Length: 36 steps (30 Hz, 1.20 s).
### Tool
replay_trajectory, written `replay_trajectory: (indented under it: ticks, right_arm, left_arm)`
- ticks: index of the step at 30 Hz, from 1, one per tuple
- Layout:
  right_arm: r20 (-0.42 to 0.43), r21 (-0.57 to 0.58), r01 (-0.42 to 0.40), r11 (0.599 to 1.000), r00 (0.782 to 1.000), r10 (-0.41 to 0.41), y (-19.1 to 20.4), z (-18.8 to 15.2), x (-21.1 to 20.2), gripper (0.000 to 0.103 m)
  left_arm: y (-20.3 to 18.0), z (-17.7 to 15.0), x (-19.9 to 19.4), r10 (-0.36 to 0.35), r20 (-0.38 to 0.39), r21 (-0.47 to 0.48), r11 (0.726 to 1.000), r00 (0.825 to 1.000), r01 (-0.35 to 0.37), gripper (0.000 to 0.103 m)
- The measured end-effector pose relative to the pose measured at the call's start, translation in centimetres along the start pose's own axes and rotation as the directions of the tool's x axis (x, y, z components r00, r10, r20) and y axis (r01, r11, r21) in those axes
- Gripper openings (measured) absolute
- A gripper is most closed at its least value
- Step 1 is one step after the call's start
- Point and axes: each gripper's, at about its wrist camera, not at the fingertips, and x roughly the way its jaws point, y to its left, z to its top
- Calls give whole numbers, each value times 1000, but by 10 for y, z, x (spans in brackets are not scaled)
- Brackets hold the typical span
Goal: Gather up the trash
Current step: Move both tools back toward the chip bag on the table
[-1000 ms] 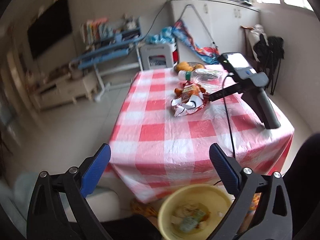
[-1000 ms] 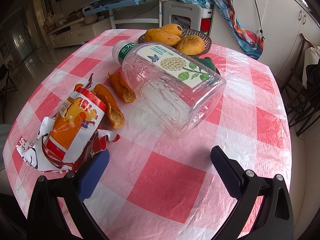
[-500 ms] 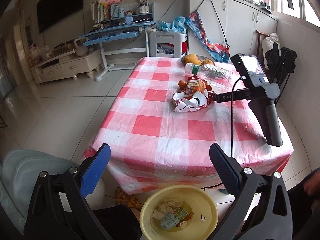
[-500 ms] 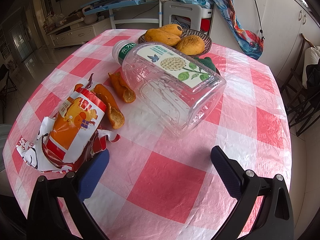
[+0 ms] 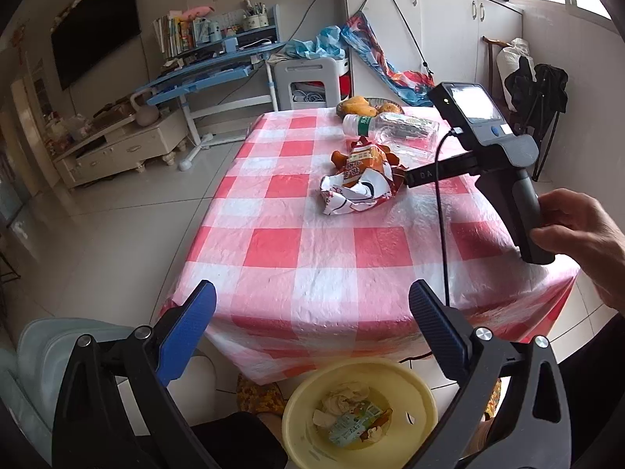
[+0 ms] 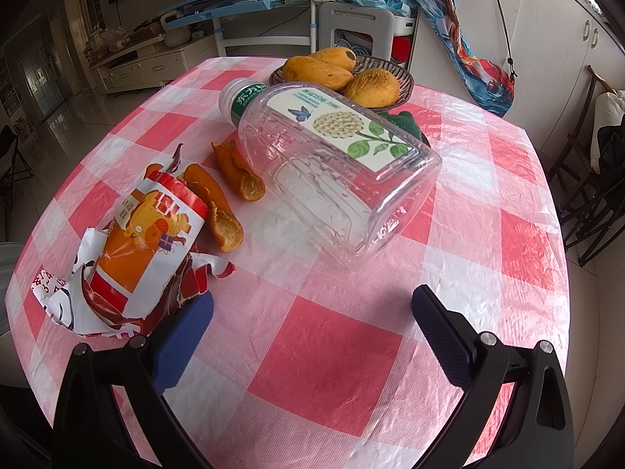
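A glossy, crinkled plastic tablecloth (image 6: 343, 355) covers the table. The bottle (image 6: 336, 179) is clear, smooth plastic with a paper-like label; the torn snack wrapper (image 6: 129, 258) is shiny foil-like film. The peels (image 6: 238, 174) look rough and matt, the yellow bowl (image 5: 418, 402) smooth plastic.

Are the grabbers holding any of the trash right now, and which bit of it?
No, nothing is held. The left gripper is open above the yellow bowl, and the right gripper is open beside the snack wrapper, near the plastic bottle.

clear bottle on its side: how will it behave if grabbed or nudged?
The clear bottle looks empty, so probably light. Its flat-sided body probably slides rather than rolls. The thin walls may flex or slip between the open right hand-held gripper fingers.
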Motion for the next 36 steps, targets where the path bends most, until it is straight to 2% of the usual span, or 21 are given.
replay_trajectory:
  ticks: [9,11,15,18,20,23,27,32,36]
  right_arm:
    - [0,14,5,1000,1000,-5,-1,1,1,97]
    - [-24,20,8,1000,1000,-7,0,-1,-1,97]
    - [-50,-31,-66,997,997,64,5,-10,-12,97]
    - [34,-122,-67,990,997,71,7,-22,-46,97]
    - [147,-199,-48,979,986,78,6,-33,-82,97]
    - [237,-229,-24,973,968,80,0,-55,-123,97]
    - [233,-236,-13,972,970,69,2,-84,-151,97]
    - [324,-326,55,944,944,56,23,-116,-179,97]
    - [259,-445,25,895,961,101,42,-119,-162,97]
  left_arm:
    - [20,5,16,37,-27,-30,999,999,-38,96]
    - [20,5,19,45,-32,-29,999,998,-46,96]
    - [16,6,22,48,-26,-24,999,998,-49,96]
    - [13,7,21,46,-19,-16,999,999,-47,96]
    - [10,8,20,45,-9,-12,999,999,-45,96]
    - [8,10,19,37,-3,-13,999,999,-37,96]
    - [1,14,16,29,10,-8,1000,1000,-29,96]
    - [-5,19,17,39,18,12,999,999,-39,96]
    - [-5,32,30,71,4,28,997,997,-71,96]
